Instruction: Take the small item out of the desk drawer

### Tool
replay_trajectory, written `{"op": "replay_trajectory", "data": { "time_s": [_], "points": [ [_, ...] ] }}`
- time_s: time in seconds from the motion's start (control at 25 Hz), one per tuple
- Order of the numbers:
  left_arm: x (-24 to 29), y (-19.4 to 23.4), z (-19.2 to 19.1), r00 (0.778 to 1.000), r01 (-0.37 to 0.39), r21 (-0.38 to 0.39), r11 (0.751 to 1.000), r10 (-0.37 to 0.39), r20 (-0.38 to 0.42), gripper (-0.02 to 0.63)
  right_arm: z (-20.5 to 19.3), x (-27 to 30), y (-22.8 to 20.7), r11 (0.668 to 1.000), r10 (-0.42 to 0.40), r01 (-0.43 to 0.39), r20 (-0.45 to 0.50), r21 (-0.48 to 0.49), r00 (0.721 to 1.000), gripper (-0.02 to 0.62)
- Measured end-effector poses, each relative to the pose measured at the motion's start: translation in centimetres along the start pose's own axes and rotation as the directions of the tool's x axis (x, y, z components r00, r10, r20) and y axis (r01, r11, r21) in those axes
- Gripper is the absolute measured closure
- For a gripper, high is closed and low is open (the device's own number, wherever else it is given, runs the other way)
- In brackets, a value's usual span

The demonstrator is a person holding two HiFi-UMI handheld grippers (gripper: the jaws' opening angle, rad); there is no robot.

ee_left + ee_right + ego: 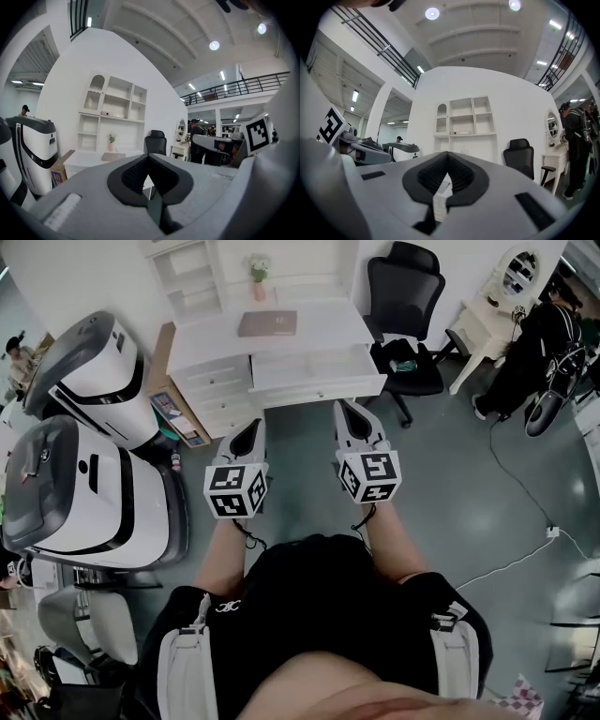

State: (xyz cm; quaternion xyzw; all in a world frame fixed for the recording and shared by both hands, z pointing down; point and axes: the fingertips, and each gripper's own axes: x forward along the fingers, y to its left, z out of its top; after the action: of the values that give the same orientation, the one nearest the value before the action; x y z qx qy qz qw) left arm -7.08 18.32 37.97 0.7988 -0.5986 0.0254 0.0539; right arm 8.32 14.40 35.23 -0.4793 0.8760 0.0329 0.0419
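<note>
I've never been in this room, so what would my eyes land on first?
First, the left gripper and right gripper in the middle, shut and empty, each carrying a black-and-white marker cube. Just ahead stands a white desk with its drawer pulled open, and big white machines crowd the left.

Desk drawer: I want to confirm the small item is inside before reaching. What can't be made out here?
Inside of the drawer, head view: too small and washed out to show any item.
Drawer, both gripper views: blocked by the shut left tongs and right tongs.
Small thing on the chair, head view: too small to name.
</note>
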Motion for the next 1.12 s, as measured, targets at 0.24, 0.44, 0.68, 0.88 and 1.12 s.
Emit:
{"op": "replay_trajectory", "data": {
  "time_s": [0.24,0.44,0.68,0.88,1.12],
  "points": [
    [0.3,1.7,-0.3,1.0,0.01,0.007,1.0,-0.01,-0.004,0.592,-0.6,1.1,0.6,0.999,-0.034,0.033,-0.011,-0.019,0.999,0.598],
    [2.0,3.3,-0.5,1.0,0.009,0.012,1.0,-0.009,-0.003,0.592,-1.6,3.5,0.3,0.999,-0.045,0.045,-0.012,-0.015,0.999,0.598],
    [5.7,4.9,0.3,1.0,-0.005,0.015,1.0,0.005,0.004,0.592,-2.2,7.5,-1.7,0.999,-0.037,0.037,-0.015,-0.016,0.999,0.598],
    [9.9,6.9,0.7,1.0,-0.025,0.016,1.0,0.025,-0.003,0.592,-2.2,12.0,-4.1,1.0,-0.03,0.03,-0.005,-0.001,1.0,0.598],
    [15.7,8.6,1.6,0.998,-0.062,0.02,0.998,0.062,-0.01,0.592,-3.2,17.8,-7.7,1.0,-0.003,0.003,-0.019,0.013,1.0,0.598]
  ]
}}
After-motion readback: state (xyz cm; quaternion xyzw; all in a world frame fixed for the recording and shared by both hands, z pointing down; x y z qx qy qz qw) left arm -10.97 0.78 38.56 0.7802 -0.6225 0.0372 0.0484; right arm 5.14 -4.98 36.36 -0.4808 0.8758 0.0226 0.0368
